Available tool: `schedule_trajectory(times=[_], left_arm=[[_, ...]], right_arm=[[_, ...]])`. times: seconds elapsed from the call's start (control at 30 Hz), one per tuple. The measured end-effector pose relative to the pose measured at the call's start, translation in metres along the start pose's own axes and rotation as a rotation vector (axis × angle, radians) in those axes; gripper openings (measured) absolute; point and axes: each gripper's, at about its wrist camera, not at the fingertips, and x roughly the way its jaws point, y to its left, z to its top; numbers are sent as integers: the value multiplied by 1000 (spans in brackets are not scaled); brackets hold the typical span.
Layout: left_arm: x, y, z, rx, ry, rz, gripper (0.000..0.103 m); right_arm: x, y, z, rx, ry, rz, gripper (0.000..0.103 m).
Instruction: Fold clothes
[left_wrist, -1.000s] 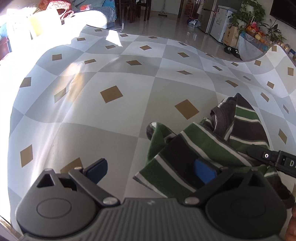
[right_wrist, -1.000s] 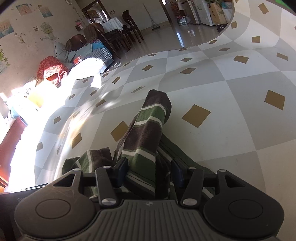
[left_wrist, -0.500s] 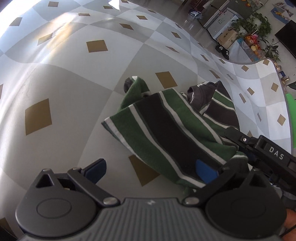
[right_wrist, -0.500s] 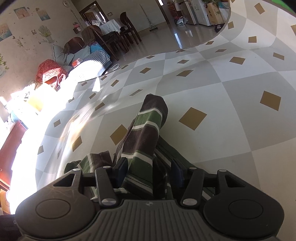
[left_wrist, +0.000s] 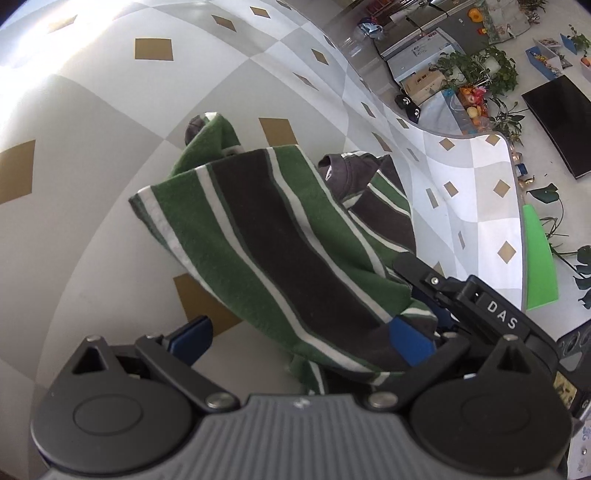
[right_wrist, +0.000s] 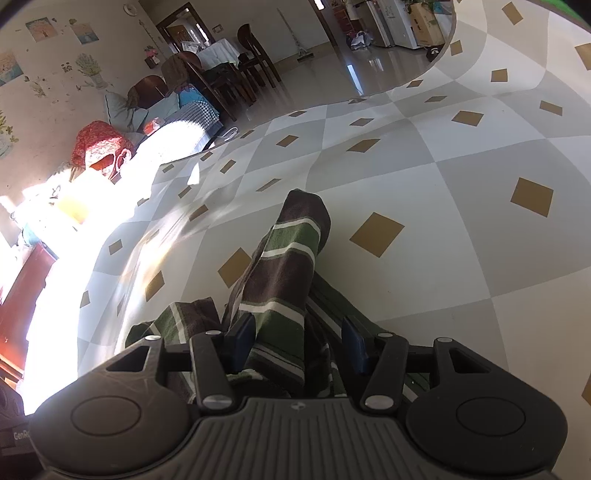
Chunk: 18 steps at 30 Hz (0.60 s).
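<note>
The striped garment (left_wrist: 280, 236), banded in green, dark brown and white, was lifted in a bunch above the checked cloth (left_wrist: 110, 122) covering the worktop, a grey-and-white diamond pattern with small tan squares. In the left wrist view the left gripper (left_wrist: 299, 338) had its jaws wide apart, clamped on nothing: its left blue pad (left_wrist: 190, 334) stood clear over the cloth, while its right pad (left_wrist: 408, 341) lay against the near edge of the fabric, which draped across it. A broad fold of the garment hung in front of that gripper, with a narrower twisted part reaching away to the far left and a dark brown portion bunched to the far right. Just to the right, the black body of the right gripper (left_wrist: 480, 306), lettered "DAS", met the garment at its near right corner. In the right wrist view the right gripper (right_wrist: 295, 343) had its jaws closed in on a thick bundle of the garment, the two dark blue pads (right_wrist: 242, 338) pressing the fabric from either side; a sleeve-like length of the garment (right_wrist: 291, 251) ran away from the jaws and its dark end rested on the cloth. Strong sunlight washed out the far left of the worktop. Beyond it stood dining chairs (right_wrist: 255, 66), and potted plants (left_wrist: 484, 70) near a dark screen (left_wrist: 557, 122).
</note>
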Motion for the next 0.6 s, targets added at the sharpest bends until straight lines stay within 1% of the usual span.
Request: schedule_trajectory(times=[0.07,0.17,0.23,0.3,0.4,0.5,0.57,0.6], left_arm=[[3,-4,1,0,-5,0,97],[5,-8,4,-8,-17,-5,86],[6,-11,6,-7,-24,6,75],[7,-13,7,-1,-31,32,72],[8,-16,10,8,-42,70,72],[9,-18,12,17,-53,108,72],[10,-20,15,36,-60,142,65],[10,-21,16,47,-63,160,61]], right_arm=[[2,-1,-1,3,13,0,51],[4,-1,-2,5,25,0,51],[5,-2,-2,8,28,0,51],[6,-3,-4,14,32,2,51],[6,-3,-4,15,31,3,51],[6,1,-6,-12,23,1,51],[6,5,-7,-40,13,5,45],[6,7,-8,-55,9,7,40]])
